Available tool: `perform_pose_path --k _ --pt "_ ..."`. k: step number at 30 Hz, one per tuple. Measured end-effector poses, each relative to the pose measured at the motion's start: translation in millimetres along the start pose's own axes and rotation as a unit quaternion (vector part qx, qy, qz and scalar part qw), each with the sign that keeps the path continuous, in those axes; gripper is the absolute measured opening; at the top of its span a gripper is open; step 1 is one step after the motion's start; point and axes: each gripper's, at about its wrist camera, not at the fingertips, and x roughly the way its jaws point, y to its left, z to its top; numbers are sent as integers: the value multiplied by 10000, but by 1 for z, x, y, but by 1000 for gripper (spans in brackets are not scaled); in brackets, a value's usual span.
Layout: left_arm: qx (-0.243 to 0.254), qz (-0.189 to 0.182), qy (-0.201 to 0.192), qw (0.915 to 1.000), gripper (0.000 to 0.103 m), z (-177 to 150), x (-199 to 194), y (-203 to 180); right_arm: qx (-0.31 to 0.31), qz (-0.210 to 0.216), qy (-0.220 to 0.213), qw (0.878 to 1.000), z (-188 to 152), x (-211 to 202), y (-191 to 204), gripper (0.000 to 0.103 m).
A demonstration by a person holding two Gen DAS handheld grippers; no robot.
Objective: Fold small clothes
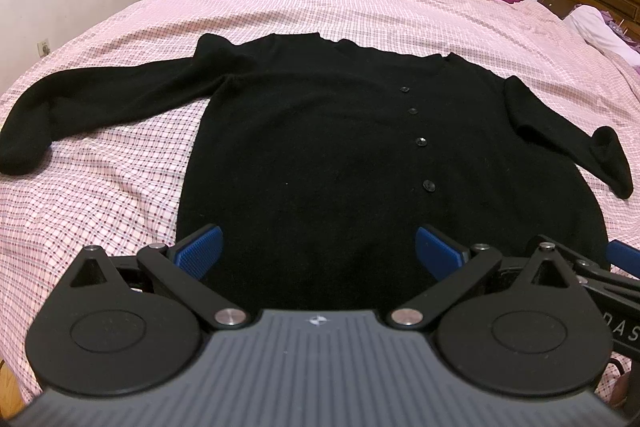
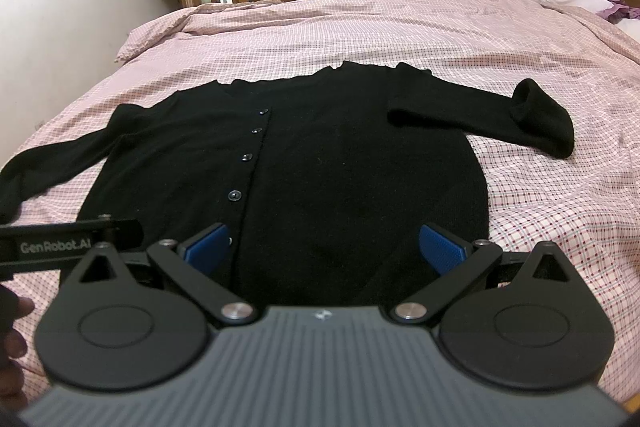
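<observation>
Black knit, a cardigan [image 1: 320, 131] is laid flat and buttoned on the bed [image 1: 120, 187], sleeves spread. Slack knit could bunch if only one layer at the hem is pinched. Left hand-held gripper [image 1: 319, 251] and right hand-held gripper [image 2: 325, 247] are held spread wide above the hem; nothing is gripped, and contact cannot be judged.

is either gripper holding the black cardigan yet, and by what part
Nothing is held. The left gripper and right gripper are both open above the cardigan's hem.
</observation>
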Motion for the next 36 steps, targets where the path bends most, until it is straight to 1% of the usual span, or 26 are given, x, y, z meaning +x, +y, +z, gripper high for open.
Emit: perform_pose_path --k 18,36 --pt "2 3 1 10000 103 0 0 0 -6 -3 -5 10000 0 0 1 103" --pt "16 15 6 10000 103 0 2 1 -56 115 -167 9998 2 -8 0 103"
